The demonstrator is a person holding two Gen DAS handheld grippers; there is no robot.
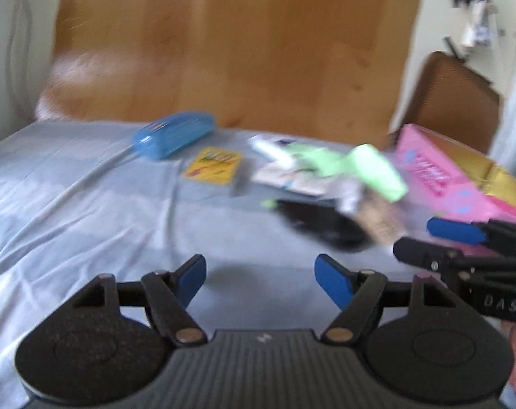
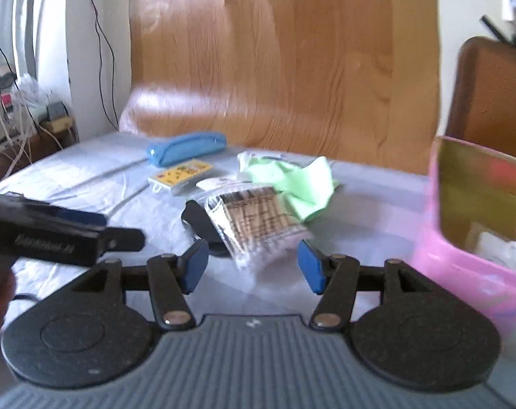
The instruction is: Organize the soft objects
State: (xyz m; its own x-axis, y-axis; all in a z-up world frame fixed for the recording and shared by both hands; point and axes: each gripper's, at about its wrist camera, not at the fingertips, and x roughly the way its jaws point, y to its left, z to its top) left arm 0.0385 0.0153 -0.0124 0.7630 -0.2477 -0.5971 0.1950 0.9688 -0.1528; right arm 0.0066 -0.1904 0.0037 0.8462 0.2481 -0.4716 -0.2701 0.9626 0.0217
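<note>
A pile lies on the pale blue bedsheet [image 1: 70, 211]: a light green cloth [image 2: 298, 180], a clear packet with a brown pattern [image 2: 258, 225], a black soft item [image 2: 200, 225] and white packets. My right gripper [image 2: 252, 266] is open. The packet's near end lies just ahead of it, between its blue pads, untouched as far as I can tell. My left gripper [image 1: 259, 281] is open over bare sheet, short of the pile and to its left. In the left wrist view the green cloth [image 1: 370, 170] and black item [image 1: 322, 221] are blurred. The right gripper [image 1: 413, 237] enters from the right.
A pink box [image 2: 479, 238] with a gold inside stands open at the right. A blue hard case [image 2: 186, 148] and a yellow card pack [image 2: 181, 175] lie behind the pile. A wooden headboard [image 2: 292, 68] rises behind the bed. Cables hang at the far left.
</note>
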